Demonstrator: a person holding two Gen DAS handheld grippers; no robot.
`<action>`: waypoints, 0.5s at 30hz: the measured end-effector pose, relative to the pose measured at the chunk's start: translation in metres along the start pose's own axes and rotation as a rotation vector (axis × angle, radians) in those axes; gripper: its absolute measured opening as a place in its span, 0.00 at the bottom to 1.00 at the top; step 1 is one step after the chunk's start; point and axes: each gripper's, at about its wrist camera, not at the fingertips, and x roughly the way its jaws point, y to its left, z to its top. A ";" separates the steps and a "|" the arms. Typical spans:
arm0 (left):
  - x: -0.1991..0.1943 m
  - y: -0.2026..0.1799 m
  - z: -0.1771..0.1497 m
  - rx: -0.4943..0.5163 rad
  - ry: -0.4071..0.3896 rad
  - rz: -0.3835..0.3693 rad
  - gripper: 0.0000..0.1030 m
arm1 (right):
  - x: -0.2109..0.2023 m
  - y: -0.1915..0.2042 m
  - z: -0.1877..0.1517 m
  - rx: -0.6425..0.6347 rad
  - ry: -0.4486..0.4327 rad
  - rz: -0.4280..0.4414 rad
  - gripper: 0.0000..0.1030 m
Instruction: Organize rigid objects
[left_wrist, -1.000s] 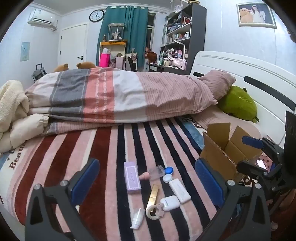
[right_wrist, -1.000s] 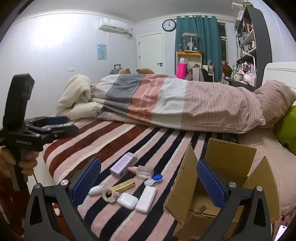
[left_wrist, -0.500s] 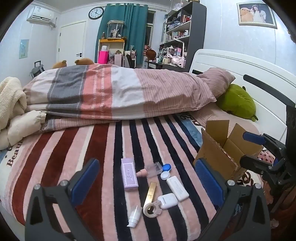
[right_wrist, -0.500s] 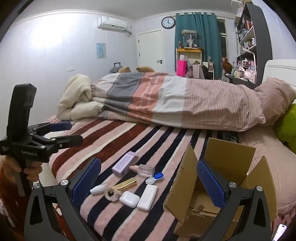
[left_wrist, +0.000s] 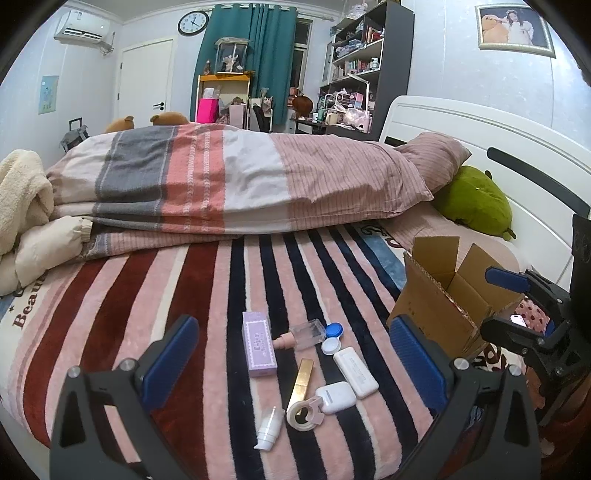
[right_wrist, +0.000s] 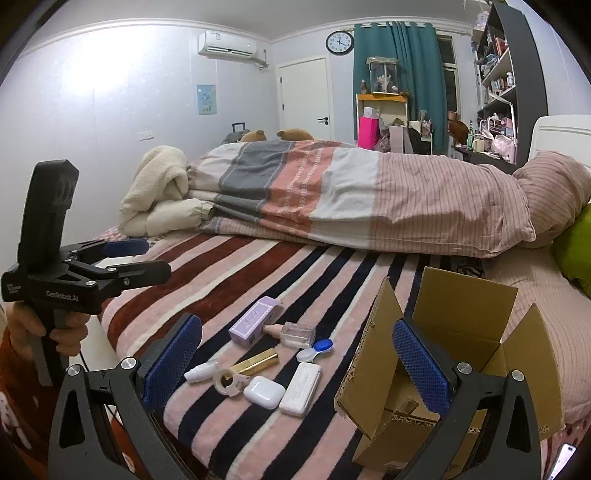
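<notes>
Both tools, left tool (left_wrist: 291, 354) and right tool (right_wrist: 297, 350), hang spread and empty. Ahead of the left tool lies the purple box (left_wrist: 258, 343) on the bed (left_wrist: 184, 288): light, stiff; pinch across its long sides.

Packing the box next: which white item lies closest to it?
The flat white rectangular case, lying rightmost in the cluster, beside the cardboard box; the rounded earbud case lies farther left.

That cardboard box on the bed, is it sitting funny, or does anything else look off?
Yes, the cardboard box leans on the soft bedding rather than standing square, flaps splayed open. Beside it, small items lie scattered at odd angles on the striped blanket: a purple carton, a gold tube and a tape roll. Nothing looks spilled or broken.
</notes>
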 end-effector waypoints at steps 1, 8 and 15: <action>0.000 0.000 0.000 0.000 0.000 0.000 1.00 | 0.000 0.000 0.000 -0.001 0.002 -0.002 1.00; 0.000 0.001 -0.001 0.000 0.000 -0.001 1.00 | 0.000 0.000 -0.002 -0.010 0.002 0.003 1.00; 0.003 0.005 -0.006 0.003 -0.001 0.008 1.00 | 0.001 0.002 -0.003 -0.010 0.004 0.002 1.00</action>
